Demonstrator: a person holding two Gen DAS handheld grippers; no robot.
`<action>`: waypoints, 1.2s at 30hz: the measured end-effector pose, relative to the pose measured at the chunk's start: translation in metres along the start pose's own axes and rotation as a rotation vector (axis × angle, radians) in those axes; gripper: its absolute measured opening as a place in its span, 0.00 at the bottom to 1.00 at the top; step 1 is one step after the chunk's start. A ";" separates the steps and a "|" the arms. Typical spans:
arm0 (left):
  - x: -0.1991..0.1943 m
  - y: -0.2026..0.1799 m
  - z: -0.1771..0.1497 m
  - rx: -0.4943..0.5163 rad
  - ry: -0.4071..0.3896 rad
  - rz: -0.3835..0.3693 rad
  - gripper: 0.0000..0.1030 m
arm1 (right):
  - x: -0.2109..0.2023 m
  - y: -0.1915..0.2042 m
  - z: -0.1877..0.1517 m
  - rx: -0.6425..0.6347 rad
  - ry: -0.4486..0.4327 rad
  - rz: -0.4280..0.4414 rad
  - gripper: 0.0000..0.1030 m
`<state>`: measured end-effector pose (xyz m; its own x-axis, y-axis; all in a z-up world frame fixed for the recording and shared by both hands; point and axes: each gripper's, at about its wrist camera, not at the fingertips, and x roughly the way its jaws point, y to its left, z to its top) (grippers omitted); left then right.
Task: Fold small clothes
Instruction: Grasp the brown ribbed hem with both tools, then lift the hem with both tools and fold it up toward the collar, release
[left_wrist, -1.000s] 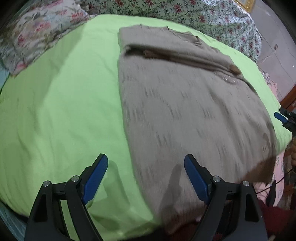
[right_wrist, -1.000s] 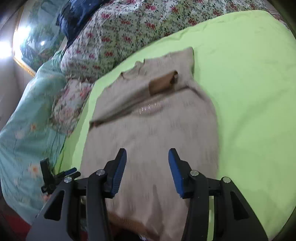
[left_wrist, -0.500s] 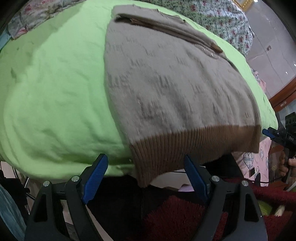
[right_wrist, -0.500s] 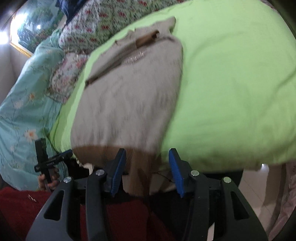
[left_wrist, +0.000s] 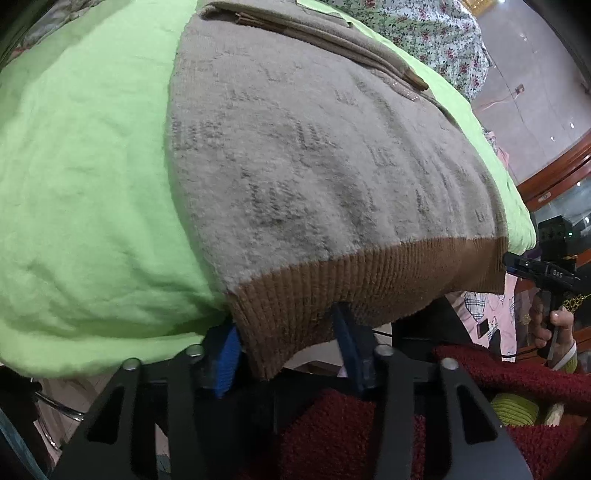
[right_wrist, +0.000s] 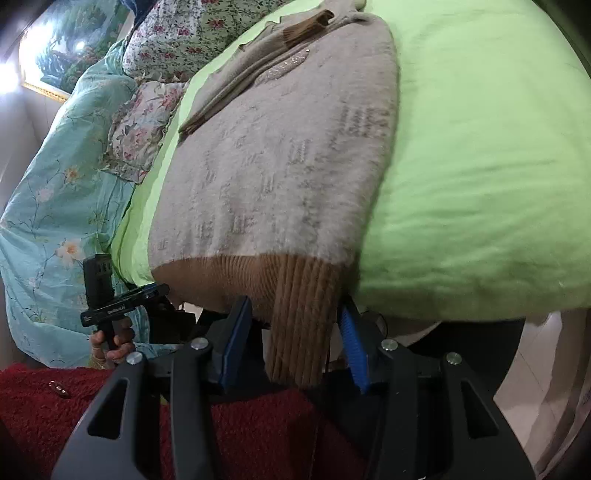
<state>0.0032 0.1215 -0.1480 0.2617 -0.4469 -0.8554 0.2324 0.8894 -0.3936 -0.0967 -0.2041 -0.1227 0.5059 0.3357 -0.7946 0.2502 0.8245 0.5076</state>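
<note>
While the beige knit sweater (left_wrist: 314, 155) lies flat on the lime-green bed cover (left_wrist: 81, 177), its brown ribbed hem (left_wrist: 354, 288) hangs over the near edge of the bed, and that overhang is what I am working with. From my left hand-held gripper (left_wrist: 286, 345) the garment runs straight ahead and upward, its long axis pointing away from me toward the collar and the folded-in sleeve at the far end. The left corner of the hem drops between my blue pads (left_wrist: 226, 356); the jaws are closing at this moment with the ribbing between them, though I cannot say the pads press on it yet.

Through the right wrist camera, my right hand-held gripper (right_wrist: 295, 332) sits at the other corner of the hem (right_wrist: 299, 314), which dangles down between its two pads (right_wrist: 352, 345). Those jaws stand part-way apart, with visible gaps on both sides of the cloth, so I judge nothing is clamped there. Each hand-held gripper is nearest its own corner, so neither hand has to cross over. Each wrist view also catches the other hand-held gripper off to the side, held in a hand (right_wrist: 110, 341).

I judge the coming move to be a lengthwise fold: pinch both hem corners, then carry them up and forward along that long axis toward the collar. The relation that matters is that the sweater lies wholly beyond and above the fingertips, so the lift must go away from me, not sideways. The floral bedding (right_wrist: 159, 51) lies past the collar end.
</note>
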 end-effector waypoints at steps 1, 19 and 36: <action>-0.001 0.001 0.000 0.004 -0.006 0.000 0.29 | 0.001 -0.001 0.001 0.004 0.003 0.004 0.48; -0.032 -0.014 0.006 0.091 -0.116 -0.024 0.05 | -0.021 -0.006 0.001 -0.011 -0.057 0.138 0.12; -0.142 -0.023 0.124 0.032 -0.551 -0.082 0.05 | -0.102 0.031 0.099 -0.116 -0.433 0.330 0.10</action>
<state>0.0765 0.1529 0.0245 0.6909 -0.5060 -0.5163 0.2987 0.8502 -0.4335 -0.0586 -0.2584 0.0072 0.8412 0.3871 -0.3775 -0.0593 0.7600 0.6472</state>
